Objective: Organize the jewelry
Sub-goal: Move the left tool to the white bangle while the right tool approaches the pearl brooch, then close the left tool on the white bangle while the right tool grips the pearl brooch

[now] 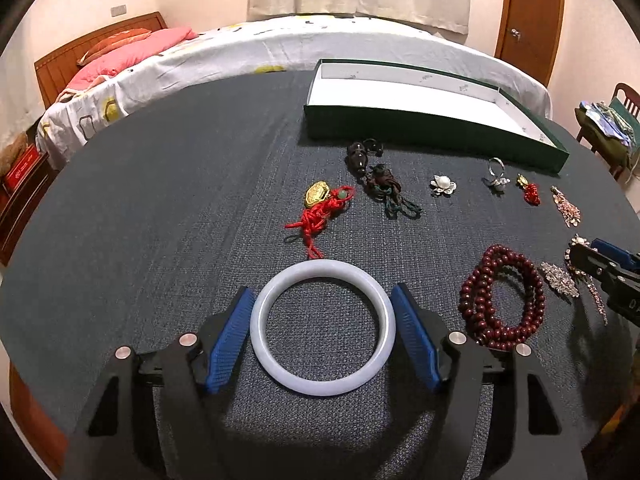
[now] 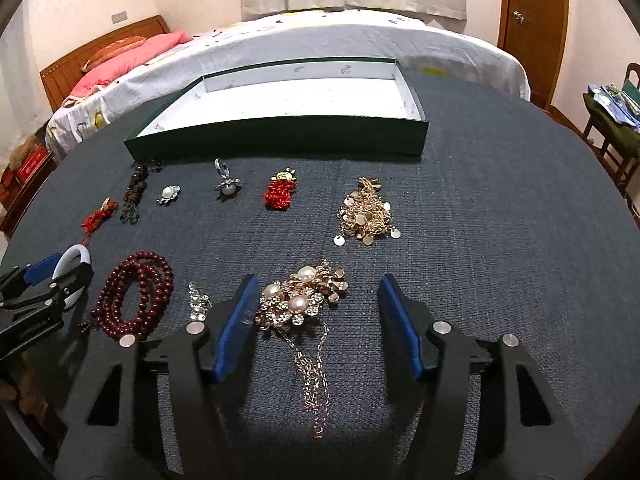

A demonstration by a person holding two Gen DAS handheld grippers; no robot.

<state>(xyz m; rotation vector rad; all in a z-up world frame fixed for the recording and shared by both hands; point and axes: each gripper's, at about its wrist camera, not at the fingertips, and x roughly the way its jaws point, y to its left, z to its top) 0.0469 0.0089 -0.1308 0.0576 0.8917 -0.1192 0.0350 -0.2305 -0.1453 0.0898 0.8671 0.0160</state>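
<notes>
White and smooth, the jade bangle is lying flat on the desk directly between the blue pads of the left gripper. Its jaws are standing wide, one pad just beside each outer edge of the ring; whether either pad is touching it I cannot tell. Nothing is being held yet. By my judgement the step in hand is the first pickup: the bangle is being lined up for a grasp, and the green box at the far side of the desk is sitting with nothing visible in it. The next move is calling for an even closing on both sides, since a hard round ring is likely to slip or tip.

Over at the right gripper, the jaws are also standing wide, around a pearl brooch on its gold chain, with the left pad just beside or touching the brooch and the right pad well apart from it. Red beads are lying between the two grippers.
</notes>
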